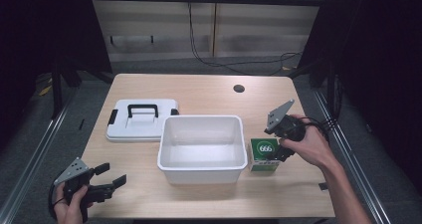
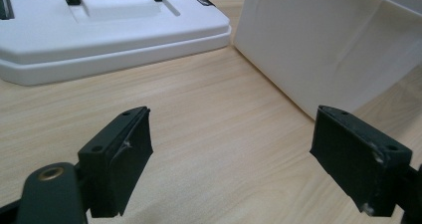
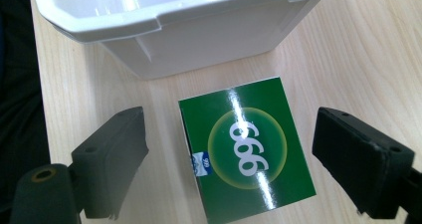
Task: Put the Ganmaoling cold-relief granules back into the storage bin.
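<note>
**Right gripper poised over the green box beside the tub**

A green box (image 1: 263, 153) printed with a white "999" in a pale ring lies flat on the wooden table (image 1: 209, 92), just to the right of a white plastic tub (image 1: 203, 171). In the right gripper view the box (image 3: 246, 149) sits between the two black jaws, which stand wide apart on either side of it without touching it; the tub's outer wall (image 3: 199, 47) is close behind. The right gripper (image 1: 278, 152) hangs directly above the box, released, held in the person's right hand (image 1: 306, 144).

The left gripper (image 1: 110, 180) is near the table's front left corner, well apart from the box, its jaws spread with nothing between them. In the left gripper view bare tabletop (image 2: 209, 129) lies between them, with the tub's side (image 2: 323, 40) ahead on the right and a white lid with a black handle (image 2: 107, 27) ahead on the left. From above, that lid (image 1: 142, 127) lies flat just left of the tub.
</note>
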The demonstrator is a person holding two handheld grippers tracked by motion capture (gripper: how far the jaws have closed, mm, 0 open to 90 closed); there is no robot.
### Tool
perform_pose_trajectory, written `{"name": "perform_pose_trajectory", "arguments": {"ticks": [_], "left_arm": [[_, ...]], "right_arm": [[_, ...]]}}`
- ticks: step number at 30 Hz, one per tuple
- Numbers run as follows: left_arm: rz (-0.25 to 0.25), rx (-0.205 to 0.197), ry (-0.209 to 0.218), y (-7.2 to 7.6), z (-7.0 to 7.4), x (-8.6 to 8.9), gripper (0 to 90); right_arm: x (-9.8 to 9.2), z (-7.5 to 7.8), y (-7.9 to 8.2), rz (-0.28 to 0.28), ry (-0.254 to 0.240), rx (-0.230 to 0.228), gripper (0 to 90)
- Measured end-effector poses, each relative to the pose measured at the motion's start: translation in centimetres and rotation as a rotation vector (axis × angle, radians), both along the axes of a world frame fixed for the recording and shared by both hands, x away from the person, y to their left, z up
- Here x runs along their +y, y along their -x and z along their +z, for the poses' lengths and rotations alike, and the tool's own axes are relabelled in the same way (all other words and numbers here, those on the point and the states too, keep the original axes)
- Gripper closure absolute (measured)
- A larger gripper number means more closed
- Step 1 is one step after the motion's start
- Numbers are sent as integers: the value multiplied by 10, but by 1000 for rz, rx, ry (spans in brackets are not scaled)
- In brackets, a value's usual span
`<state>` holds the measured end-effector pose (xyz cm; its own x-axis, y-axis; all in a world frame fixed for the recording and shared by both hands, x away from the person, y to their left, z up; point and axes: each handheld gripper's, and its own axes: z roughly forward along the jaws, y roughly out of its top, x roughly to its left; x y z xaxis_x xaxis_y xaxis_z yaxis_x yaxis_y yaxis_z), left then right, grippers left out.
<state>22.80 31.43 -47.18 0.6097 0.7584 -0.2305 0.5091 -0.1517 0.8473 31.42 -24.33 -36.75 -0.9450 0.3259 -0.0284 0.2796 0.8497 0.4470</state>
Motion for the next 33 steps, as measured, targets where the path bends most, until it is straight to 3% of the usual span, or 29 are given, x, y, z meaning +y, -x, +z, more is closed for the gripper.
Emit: {"name": "perform_pose_trajectory", "arguments": {"ticks": [4,9,19,33], "left_arm": [[1,-3,0,0,0,0,158],[2,-3,2,0,0,0,158],[5,-2,2,0,0,0,158],[1,-1,0,0,0,0,158]], "right_arm": [[5,-8,-7,48,83,13,127],[7,-13,-9,61,82,9,118],[10,-18,-16,105,137,29,88],[20,-39,-24,162,251,54,88]]}}
